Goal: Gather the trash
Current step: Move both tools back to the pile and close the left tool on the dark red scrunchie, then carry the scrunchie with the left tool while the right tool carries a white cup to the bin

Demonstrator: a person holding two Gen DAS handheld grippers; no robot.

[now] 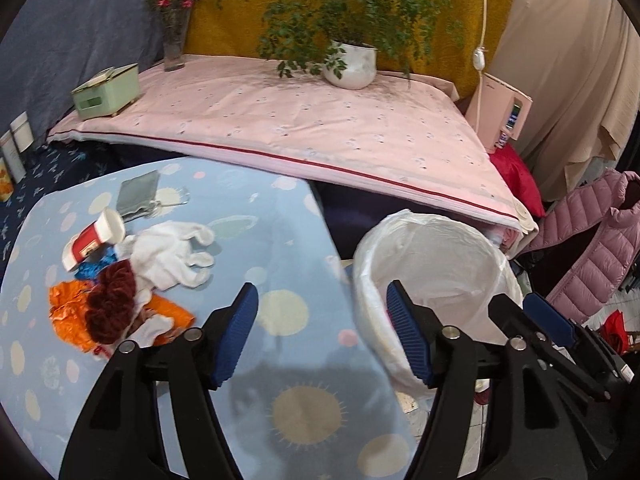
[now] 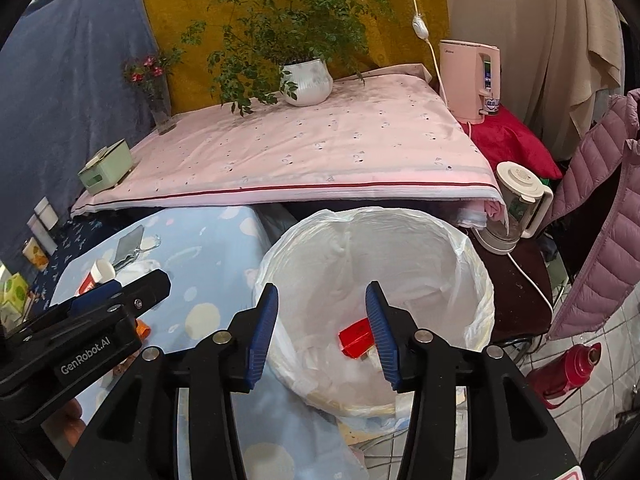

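Left gripper [image 1: 322, 300] wide open, empty, over table edge; trash pile [image 1: 120, 280] ahead-left. Right gripper [image 2: 322, 300] wide open, empty, above bin [image 2: 476, 280]; red wrapper [image 2: 356, 338] inside, below fingers.

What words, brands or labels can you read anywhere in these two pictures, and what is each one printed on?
"GenRobot.AI": white lettering on the black body of the left gripper, seen from the right wrist view.
Brand mark on the pink water dispenser: too small to read.
Print on the red paper cup and the orange wrapper: unreadable.
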